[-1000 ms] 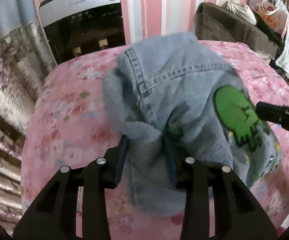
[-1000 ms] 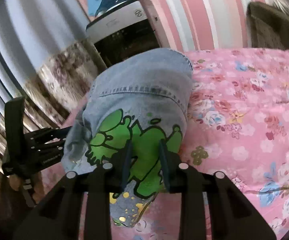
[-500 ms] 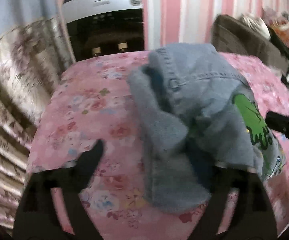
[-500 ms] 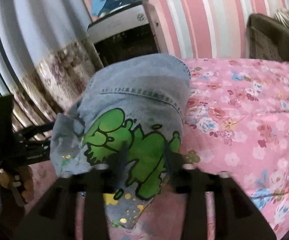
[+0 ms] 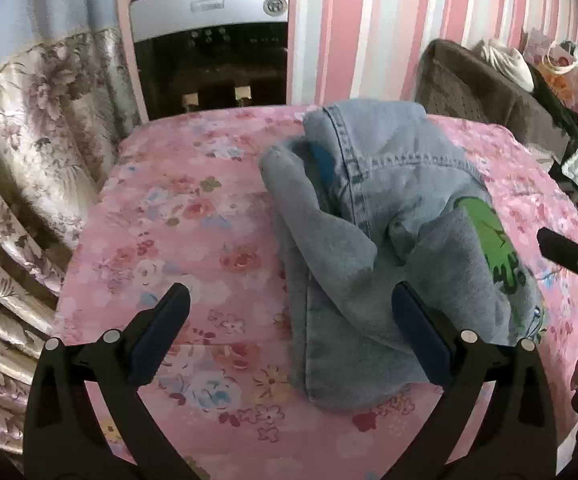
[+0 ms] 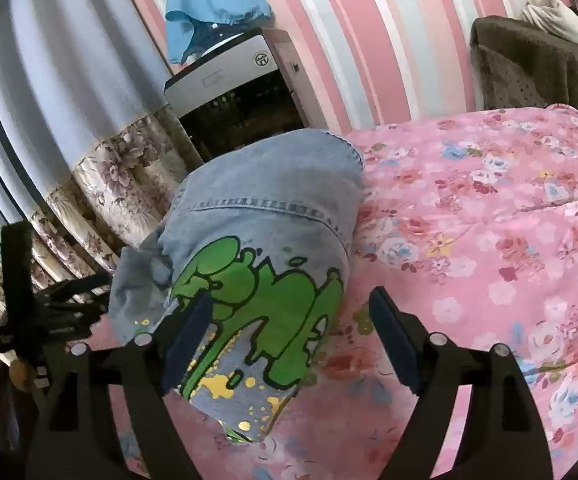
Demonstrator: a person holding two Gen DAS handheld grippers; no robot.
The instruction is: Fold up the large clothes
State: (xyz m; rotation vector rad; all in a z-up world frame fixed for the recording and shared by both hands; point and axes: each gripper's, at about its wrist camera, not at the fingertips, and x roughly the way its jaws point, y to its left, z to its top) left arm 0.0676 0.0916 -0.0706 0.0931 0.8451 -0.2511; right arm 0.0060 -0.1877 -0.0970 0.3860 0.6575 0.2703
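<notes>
The denim jacket (image 5: pixel 389 216) (green cartoon print (image 6: pixel 265 304) on its back) lay folded into a bundle on the pink floral bedspread (image 5: pixel 177 232), just released: the jaws of the left tool (image 5: pixel 289 328) and the right tool (image 6: pixel 289 328) had just been opening and stood wide, cloth between them but unpressed. The fold was judged about done, and the next move called for withdrawal without snagging. A water dispenser (image 5: pixel 213 40), striped wallpaper (image 5: pixel 369 28) and floral curtain (image 5: pixel 29 120) were seen beyond the bed.

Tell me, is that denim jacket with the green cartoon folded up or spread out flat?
Folded. The denim jacket lies as a compact, doubled-over bundle on the pink floral bedspread, its green print on top; one grey inner flap hangs loose.
</notes>
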